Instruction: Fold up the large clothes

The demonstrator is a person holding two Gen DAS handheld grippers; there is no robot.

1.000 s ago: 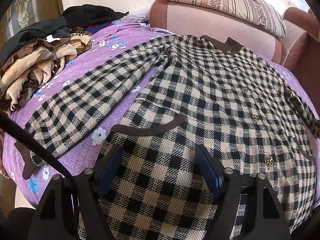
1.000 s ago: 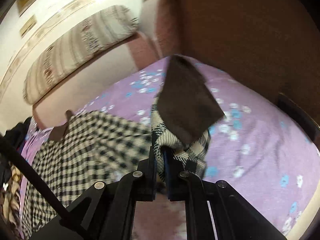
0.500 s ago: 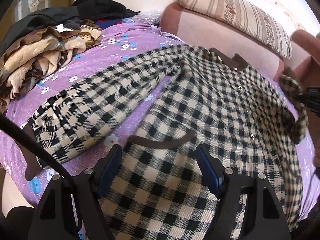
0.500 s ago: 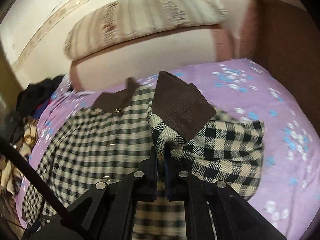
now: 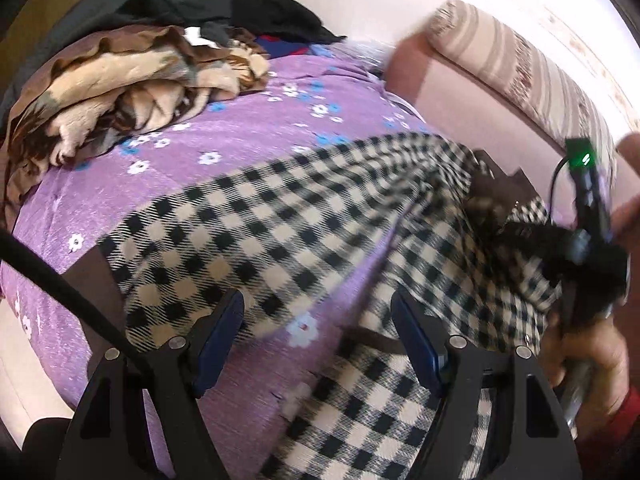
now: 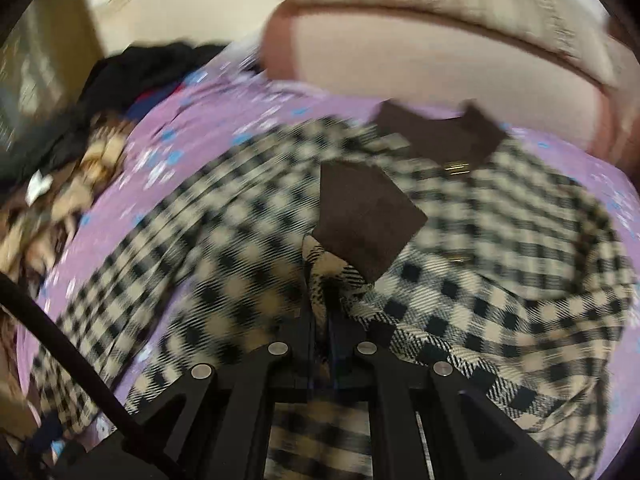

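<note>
Checked fabric of the coat [image 5: 280, 236] is lying beneath the left claw [image 5: 318, 336], whose jaws are standing wide apart, gripping nothing. Ahead of the right claw [image 6: 320, 304], the brown-cuffed sleeve [image 6: 360, 220] is being pinched tight above the coat's body.

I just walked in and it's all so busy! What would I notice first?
Probably the big checked coat spread across the purple flowered bedspread. The right tongs pinch one sleeve by its brown cuff above the coat's middle, while the left tongs hang open. A heap of clothes sits at the far left.
</note>
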